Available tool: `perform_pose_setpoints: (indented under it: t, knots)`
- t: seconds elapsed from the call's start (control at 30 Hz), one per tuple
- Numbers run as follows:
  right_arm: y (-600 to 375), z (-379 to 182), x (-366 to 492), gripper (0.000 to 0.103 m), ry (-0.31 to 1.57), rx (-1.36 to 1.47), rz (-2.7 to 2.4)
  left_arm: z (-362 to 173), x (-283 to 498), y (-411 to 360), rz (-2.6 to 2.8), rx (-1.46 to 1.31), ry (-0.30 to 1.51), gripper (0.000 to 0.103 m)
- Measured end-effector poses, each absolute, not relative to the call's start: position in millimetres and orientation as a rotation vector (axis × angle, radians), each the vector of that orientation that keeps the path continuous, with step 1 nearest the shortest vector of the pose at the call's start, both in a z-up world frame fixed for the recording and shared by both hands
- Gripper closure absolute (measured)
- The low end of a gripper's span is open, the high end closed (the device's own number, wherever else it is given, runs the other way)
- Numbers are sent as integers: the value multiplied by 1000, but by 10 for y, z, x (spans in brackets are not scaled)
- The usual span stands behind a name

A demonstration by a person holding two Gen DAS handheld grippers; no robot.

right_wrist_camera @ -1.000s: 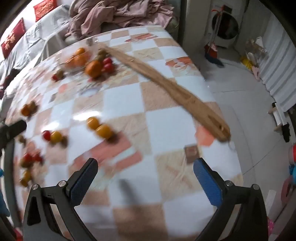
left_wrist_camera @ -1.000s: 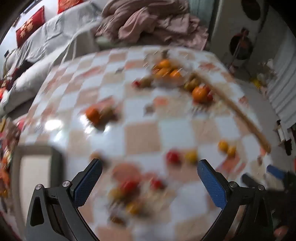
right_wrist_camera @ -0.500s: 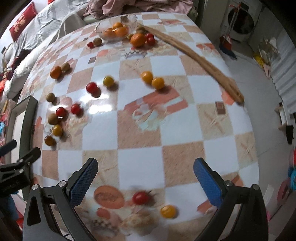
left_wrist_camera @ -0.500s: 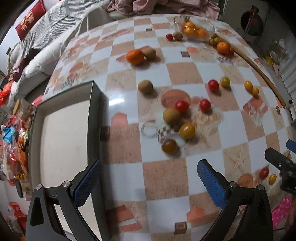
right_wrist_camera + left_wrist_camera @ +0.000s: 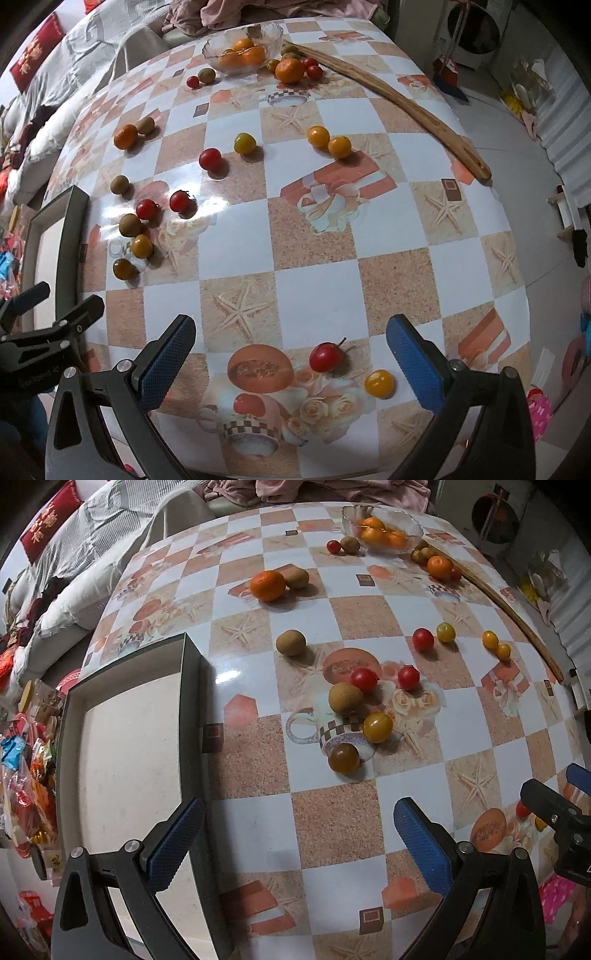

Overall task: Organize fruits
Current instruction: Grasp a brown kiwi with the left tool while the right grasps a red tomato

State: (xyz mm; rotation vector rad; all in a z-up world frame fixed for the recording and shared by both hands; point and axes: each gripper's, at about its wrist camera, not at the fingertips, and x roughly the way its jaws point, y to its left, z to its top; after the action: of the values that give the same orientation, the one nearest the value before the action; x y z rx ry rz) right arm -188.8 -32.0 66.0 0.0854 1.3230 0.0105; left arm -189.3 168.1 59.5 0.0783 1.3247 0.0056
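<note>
The fruits are round, so none shows a clear long axis; only the red tomato (image 5: 325,357) by the right gripper (image 5: 291,350) points anywhere, its thin stem sticking toward 1 o'clock. That tomato lies between the right gripper's blue pads (image 5: 413,365), nearer the right one and touching neither, with a yellow tomato (image 5: 379,383) just beside it at 4 o'clock. The right fingers are spread wide and hold nothing.

The left gripper (image 5: 299,843) is likewise spread wide and empty, hanging over bare tablecloth. Its left pad (image 5: 173,849) sits over the rim of the tray (image 5: 190,701), which lies at 10 o'clock from the fingers. At 12 o'clock, well beyond the fingertips, a cluster sits together: a brown fruit (image 5: 344,758), a yellow one (image 5: 377,727), a tan one (image 5: 345,698) and two red tomatoes (image 5: 364,679). A kiwi (image 5: 291,642) lies farther at 12 o'clock, an orange (image 5: 268,585) beyond it.

At the far edge a glass bowl (image 5: 273,35) holds oranges, with more fruit just beside it. A long wooden stick (image 5: 406,107) runs from the bowl toward 2 o'clock. The table (image 5: 314,288) wears a glossy checked cloth of tan and white squares. Behind it is a sofa (image 5: 74,48) with heaped clothes.
</note>
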Motion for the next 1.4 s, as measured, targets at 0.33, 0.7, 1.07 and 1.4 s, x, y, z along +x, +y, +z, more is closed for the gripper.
perform_pose_setpoints:
  t: [0.33,0.7,1.07,1.4]
  knots:
    - [-272,721,-1866,0,1309,78,11,615,-1848,1708,0,70,1314,0]
    - [-305,690,-1878,0,1309,89,-1,564,-1818,1686,-9,86,1326,0]
    - [-448,657,-1941,0,1309,98,-23,452,-1770,1667,-25,109,1337,0]
    - [-772,526,-2206,0,1336,118,-95,312,-1716,1519,-64,181,1320,0]
